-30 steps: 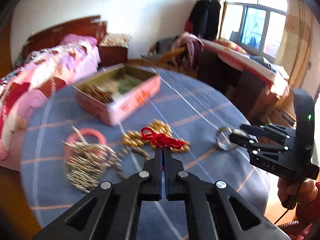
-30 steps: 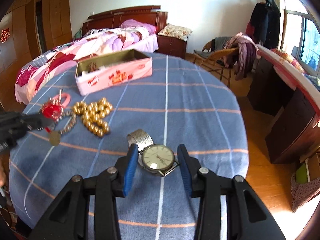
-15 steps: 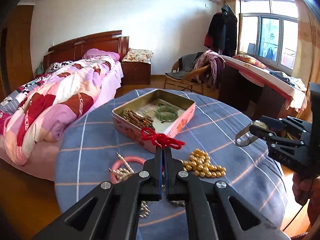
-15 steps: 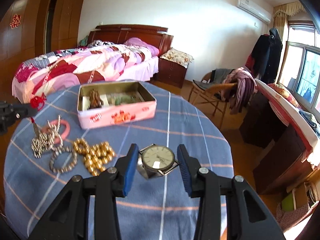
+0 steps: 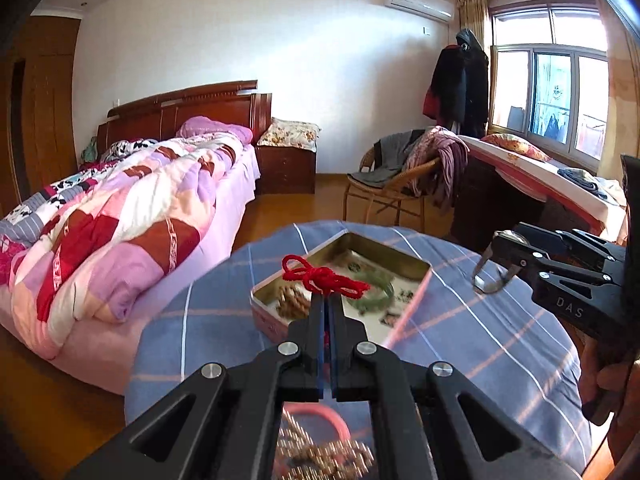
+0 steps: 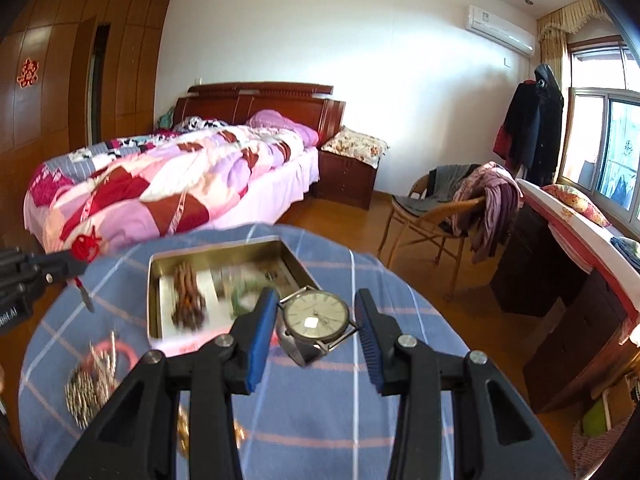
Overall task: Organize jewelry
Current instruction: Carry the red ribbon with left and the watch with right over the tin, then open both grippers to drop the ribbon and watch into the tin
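1. Claws first: my left gripper [image 5: 326,300] is clamped tight, pads pinching a red knotted cord [image 5: 324,278] whose loops stand above the fingertips; a small pendant [image 6: 86,298] dangles below it in the right view.
2. My right gripper [image 6: 316,320] has its blue pads [image 6: 262,332] pressed on either side of a wristwatch [image 6: 316,316], dial facing up and the dark strap [image 6: 298,350] hanging below the case; it is lifted clear of the cloth.
3. Just past both claws sits the open tin box [image 5: 400,258], pink-sided, on the blue checked tablecloth [image 5: 480,332]; inside it I see a brown beaded strand [image 6: 188,300] on the left and a green bangle [image 5: 380,284] towards the middle, blurred.
4. Nearer me on the cloth lie a pink bangle [image 5: 320,414] and a heap of pale metal chain [image 6: 86,388]; gold beads [image 6: 183,432] peek out under my right claw's frame.
5. Beyond the table: a bed with a patchwork quilt [image 6: 160,184], a wicker chair [image 6: 432,216] draped with clothes, a window [image 5: 548,96] on the right.
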Available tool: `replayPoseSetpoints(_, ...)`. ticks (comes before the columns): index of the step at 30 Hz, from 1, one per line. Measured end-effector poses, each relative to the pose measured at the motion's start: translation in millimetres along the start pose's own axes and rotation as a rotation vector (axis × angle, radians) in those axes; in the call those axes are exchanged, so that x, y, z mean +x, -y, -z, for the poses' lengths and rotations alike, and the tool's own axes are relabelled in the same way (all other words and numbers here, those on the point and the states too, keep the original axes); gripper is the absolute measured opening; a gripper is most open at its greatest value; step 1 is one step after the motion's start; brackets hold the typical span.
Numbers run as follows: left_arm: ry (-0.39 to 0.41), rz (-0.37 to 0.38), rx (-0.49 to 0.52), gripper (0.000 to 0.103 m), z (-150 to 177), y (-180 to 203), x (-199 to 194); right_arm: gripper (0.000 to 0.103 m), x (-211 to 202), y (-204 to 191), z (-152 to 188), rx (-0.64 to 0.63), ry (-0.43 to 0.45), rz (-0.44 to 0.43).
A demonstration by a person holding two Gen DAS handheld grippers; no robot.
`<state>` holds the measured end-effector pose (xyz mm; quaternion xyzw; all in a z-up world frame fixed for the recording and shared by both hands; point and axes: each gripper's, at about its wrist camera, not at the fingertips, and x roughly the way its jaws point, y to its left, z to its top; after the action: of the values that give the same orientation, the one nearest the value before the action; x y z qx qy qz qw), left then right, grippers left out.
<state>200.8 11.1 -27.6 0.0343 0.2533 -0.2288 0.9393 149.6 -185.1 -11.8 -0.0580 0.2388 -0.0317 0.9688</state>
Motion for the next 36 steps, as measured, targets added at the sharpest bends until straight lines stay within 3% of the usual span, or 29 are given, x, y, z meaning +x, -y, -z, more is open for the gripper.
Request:
replayPoseSetpoints(6, 0.015, 0.018, 0.007, 0.000, -23, 0, 32, 0.043, 35, -5, -21, 0.038, 0.036, -0.015)
replayPoseSetpoints(10, -0.001, 0.015, 0.018, 0.000, -33, 4, 63, 0.043, 70, -5, -21, 0.080, 0.007, -0.011)
replayPoseSetpoints(20, -0.172, -0.025, 0.056, 0.000, -12, 14, 135, 0.043, 121, -6, 15, 0.089, -0.146, -0.060)
replayPoseSetpoints(27, -0.258, -0.040, 0.061, 0.000, 0, 19, 152, 0.043, 122, -2, 17, 0.083, -0.164, -0.052)
replayPoseSetpoints(30, -0.270, -0.057, 0.065, 0.002, -1, 19, 155, 0.047, 128, -4, 17, 0.079, -0.178, -0.058)
replayPoseSetpoints(31, -0.277, -0.068, 0.072, 0.003, -1, 20, 154, 0.058, 127, -4, 17, 0.080, -0.175, -0.057)
replayPoseSetpoints(32, -0.286, -0.077, 0.076, 0.009, -1, 20, 155, 0.072, 124, -4, 15, 0.081, -0.157, -0.061)
replayPoseSetpoints(34, -0.303, -0.108, 0.075, 0.034, -2, 21, 154, 0.077, 114, -4, 11, 0.083, -0.098, -0.040)
replayPoseSetpoints(35, -0.302, -0.125, 0.070, 0.059, -4, 20, 151, 0.079, 106, -3, 8, 0.086, -0.064, -0.027)
replayPoseSetpoints(36, -0.288, -0.138, 0.066, 0.072, -4, 19, 147, 0.079, 103, -2, 6, 0.090, -0.046, -0.013)
